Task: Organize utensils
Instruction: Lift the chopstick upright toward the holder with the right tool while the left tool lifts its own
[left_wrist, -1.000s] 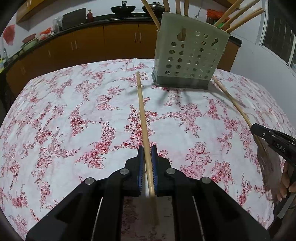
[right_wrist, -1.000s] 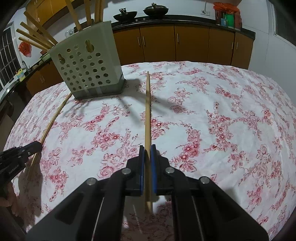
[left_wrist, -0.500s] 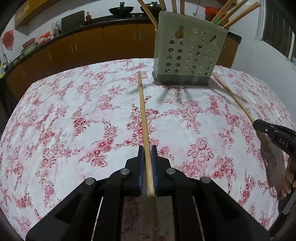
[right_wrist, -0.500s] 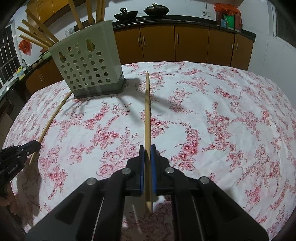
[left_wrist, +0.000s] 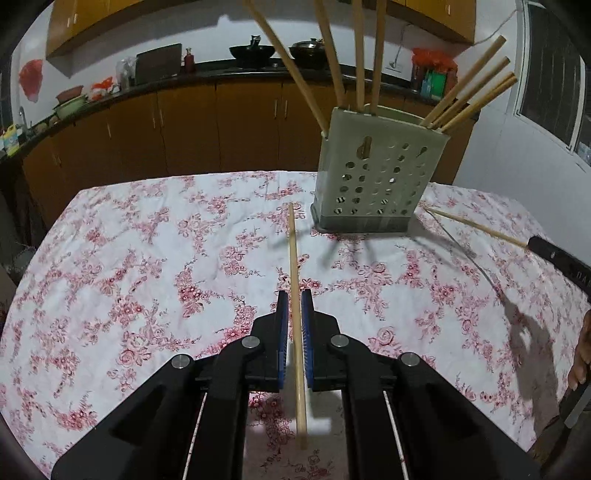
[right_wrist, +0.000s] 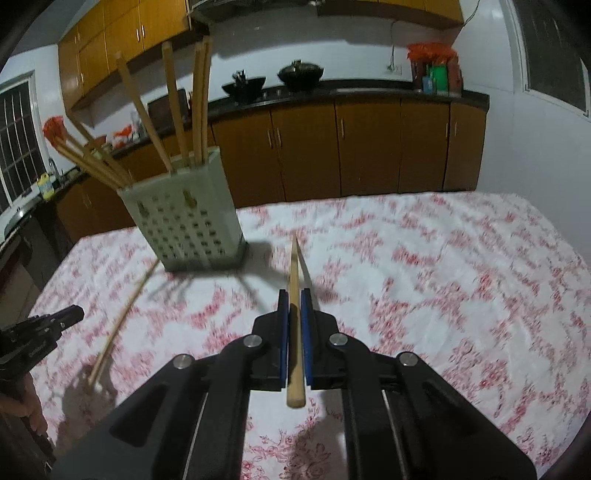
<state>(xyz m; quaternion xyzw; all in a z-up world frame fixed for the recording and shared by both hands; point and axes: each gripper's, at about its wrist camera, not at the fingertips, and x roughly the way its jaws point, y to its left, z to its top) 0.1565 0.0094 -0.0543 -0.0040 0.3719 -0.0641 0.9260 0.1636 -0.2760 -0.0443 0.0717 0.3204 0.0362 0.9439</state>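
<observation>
The perforated holder (left_wrist: 376, 177) is standing on the floral-clothed worktop (left_wrist: 147, 266), carrying two leaning bunches of chopsticks (left_wrist: 469, 99). You are clamping one chopstick (left_wrist: 295, 295) in your left gripper (left_wrist: 291, 310), its fingers closed on it, and another chopstick (right_wrist: 293, 295) in your right gripper (right_wrist: 293, 310), likewise pinched tight. Both grippers are pointing downward toward the holder. Compared with a second ago, both chopsticks are now lifting clear of the cloth.

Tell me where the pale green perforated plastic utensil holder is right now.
The pale green perforated utensil holder stands upright on the floral tablecloth near its far edge, right of centre in the left wrist view and left of centre in the right.
</observation>
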